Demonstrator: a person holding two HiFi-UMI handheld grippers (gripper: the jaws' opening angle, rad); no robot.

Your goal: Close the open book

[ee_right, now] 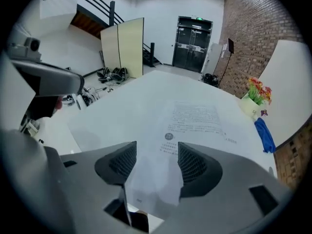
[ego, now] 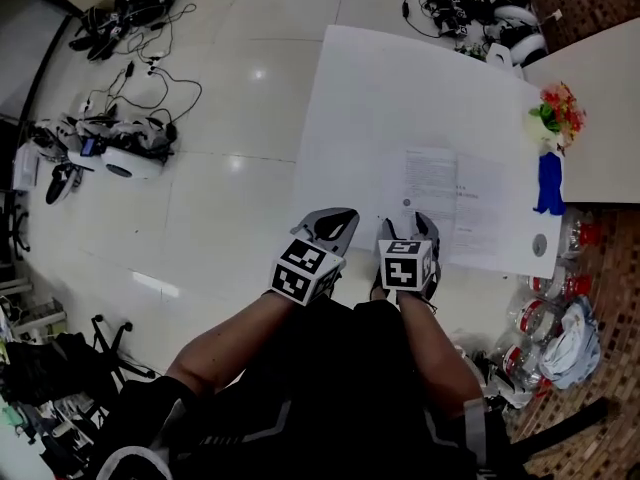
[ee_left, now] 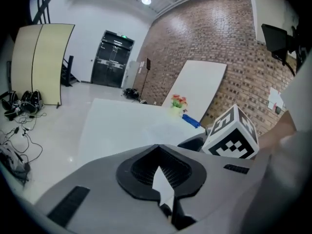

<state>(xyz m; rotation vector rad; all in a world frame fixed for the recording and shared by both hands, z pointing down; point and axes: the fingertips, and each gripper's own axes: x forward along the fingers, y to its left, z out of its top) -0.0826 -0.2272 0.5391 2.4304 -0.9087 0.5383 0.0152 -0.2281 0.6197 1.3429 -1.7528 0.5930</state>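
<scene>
The open book (ego: pixel 445 200) lies flat on the white table (ego: pixel 400 88), its pale printed pages facing up. In the right gripper view its text page (ee_right: pixel 195 117) spreads just beyond the jaws. My right gripper (ego: pixel 408 230) hangs at the table's near edge, close to the book's near left corner, open, with only the page showing through the gap (ee_right: pixel 157 155). My left gripper (ego: pixel 330 224) is beside it over the table's near left corner, away from the book; its pads meet at the tips (ee_left: pixel 158 149) with nothing held.
A flower pot (ego: pixel 555 118) and a blue object (ego: pixel 548 183) sit at the table's right edge, beside a second white table (ego: pixel 605 108). Bottles and bags (ego: pixel 545 318) lie on the floor at right. Cables and headsets (ego: pixel 120 148) litter the floor at left.
</scene>
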